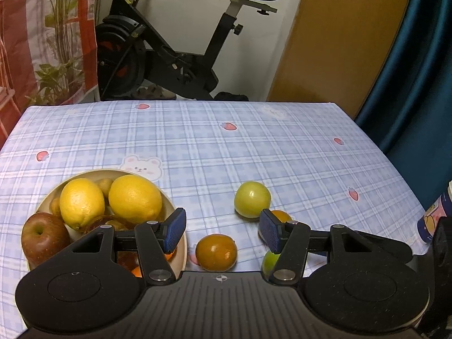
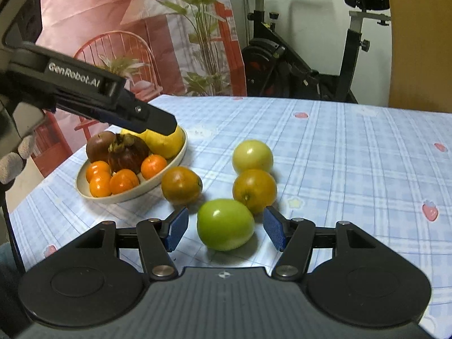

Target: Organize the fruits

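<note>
Right wrist view: my right gripper (image 2: 225,229) stands apart around the green fruit (image 2: 225,228), untouched; left gripper (image 1: 222,230) apart, empty. Bowl (image 2: 158,182) filled; four fruits remain on the tablecloth (image 2: 353,169).

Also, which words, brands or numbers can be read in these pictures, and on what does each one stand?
"GenRobot.AI": on the side of the left gripper, seen in the right wrist view.
The bottle at the table's right edge has a printed label, too blurred to read.
No other text.
</note>
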A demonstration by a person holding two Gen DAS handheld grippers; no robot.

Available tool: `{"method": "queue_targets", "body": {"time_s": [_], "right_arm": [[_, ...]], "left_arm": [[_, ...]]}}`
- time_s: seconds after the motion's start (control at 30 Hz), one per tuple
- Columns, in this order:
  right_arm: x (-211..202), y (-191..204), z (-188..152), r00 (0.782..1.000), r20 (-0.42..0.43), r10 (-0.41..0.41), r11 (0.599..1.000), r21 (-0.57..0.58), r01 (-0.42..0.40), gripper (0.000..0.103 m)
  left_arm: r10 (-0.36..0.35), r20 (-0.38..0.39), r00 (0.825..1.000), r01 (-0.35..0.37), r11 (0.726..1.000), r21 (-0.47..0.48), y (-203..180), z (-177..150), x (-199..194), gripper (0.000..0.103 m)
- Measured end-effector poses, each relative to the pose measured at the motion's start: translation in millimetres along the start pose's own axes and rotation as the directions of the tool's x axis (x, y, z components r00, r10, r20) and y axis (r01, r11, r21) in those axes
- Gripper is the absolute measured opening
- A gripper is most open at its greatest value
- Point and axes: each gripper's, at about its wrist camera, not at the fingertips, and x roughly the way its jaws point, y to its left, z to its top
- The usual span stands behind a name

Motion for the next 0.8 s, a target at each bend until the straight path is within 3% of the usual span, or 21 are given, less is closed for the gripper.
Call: {"method": "queue_targets", "body": {"time_s": [0.17, 0.37, 0.63, 0.8], "right_arm": [[11, -3, -2, 1.000, -0.010, 0.011, 1.000, 0.007, -0.011, 0.062], [11, -9, -9, 0.999, -0.008, 0.037, 0.999, 0.015, -0.037, 0.051], [-7, -19, -17, 0.997, 0.053, 0.055, 0.998, 0.029, -0.056, 0.050], [-23, -36, -19, 0.994, 0.110, 0.014, 0.995, 0.096, -0.025, 0.050]], "left_arm": [[0.004, -0.010, 1.000, -0.004, 1.000, -0.003, -2, 1, 3, 0.060], [0.007, -0.027, 1.000, -0.007, 1.000, -0.007, -5, 1, 10, 0.060], [-0.016, -0.044, 0.999, 0.015, 1.000, -0.018, -15, 6, 23, 0.060], [-0.019, -0.040, 0.999, 0.018, 0.999, -0.031, -21, 13, 40, 0.060]]}}
